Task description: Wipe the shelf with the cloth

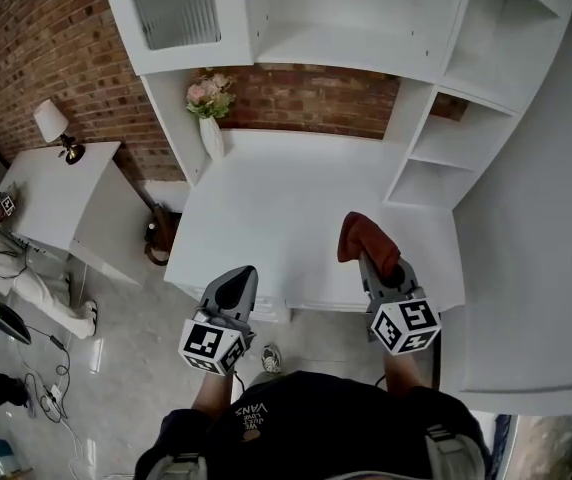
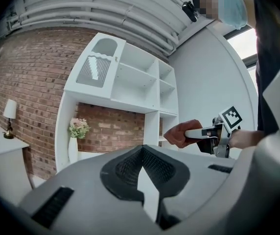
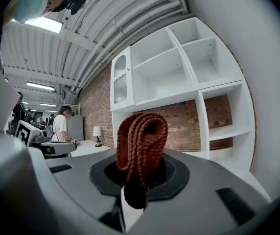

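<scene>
White shelf (image 1: 296, 208): vase (image 1: 211, 136) holds flowers (image 1: 209, 95); right gripper (image 1: 373, 261) pinches cloth (image 1: 363, 235); left gripper (image 1: 236, 286) closed.

Shelf (image 1: 306, 28) top cut off above

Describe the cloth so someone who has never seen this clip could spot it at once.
Start at the white shelf unit against the brick wall and look to the front right of its wide lower surface. There the right tool is shut on the cloth, a folded rust-red knit, the only red thing over all that white.
</scene>
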{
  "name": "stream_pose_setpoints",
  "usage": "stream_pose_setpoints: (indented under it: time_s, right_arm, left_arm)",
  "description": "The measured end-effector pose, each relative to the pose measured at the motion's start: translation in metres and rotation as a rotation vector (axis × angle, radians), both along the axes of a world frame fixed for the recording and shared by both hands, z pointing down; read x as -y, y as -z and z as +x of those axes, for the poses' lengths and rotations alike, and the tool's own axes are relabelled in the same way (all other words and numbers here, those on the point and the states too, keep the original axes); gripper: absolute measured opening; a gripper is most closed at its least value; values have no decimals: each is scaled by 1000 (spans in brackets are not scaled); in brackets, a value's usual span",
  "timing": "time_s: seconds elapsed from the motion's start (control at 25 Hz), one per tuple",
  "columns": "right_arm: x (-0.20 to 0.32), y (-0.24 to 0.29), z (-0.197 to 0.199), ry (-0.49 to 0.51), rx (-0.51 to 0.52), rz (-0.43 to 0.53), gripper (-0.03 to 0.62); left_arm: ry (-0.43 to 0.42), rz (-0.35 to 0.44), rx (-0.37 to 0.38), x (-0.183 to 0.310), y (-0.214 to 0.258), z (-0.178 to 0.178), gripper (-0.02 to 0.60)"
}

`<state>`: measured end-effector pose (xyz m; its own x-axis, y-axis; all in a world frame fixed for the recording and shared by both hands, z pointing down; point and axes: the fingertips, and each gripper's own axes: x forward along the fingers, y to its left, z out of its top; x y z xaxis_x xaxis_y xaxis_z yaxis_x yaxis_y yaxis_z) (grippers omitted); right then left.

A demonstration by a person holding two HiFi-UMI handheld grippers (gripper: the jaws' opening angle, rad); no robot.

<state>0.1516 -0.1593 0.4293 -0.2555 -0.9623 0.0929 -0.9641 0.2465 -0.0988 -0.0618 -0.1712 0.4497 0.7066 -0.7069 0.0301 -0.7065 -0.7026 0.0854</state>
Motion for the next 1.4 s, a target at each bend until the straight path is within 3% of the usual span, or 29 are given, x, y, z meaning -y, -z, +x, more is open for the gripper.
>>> stream_pose_setpoints:
  time_s: [0.48, 0.84, 1.4]
  right_arm:
    - [67, 44, -31, -120, -55, 97, 66]
    - [117, 94, -34, -115, -124, 212, 66]
    - [233, 186, -11, -5, -231, 342, 66]
  left_arm:
    - [-132, 5, -5, 67, 4, -32, 5]
    - [-173, -10, -7, 92, -6, -28, 5]
    - [-84, 29, -44, 162, 4, 9, 5]
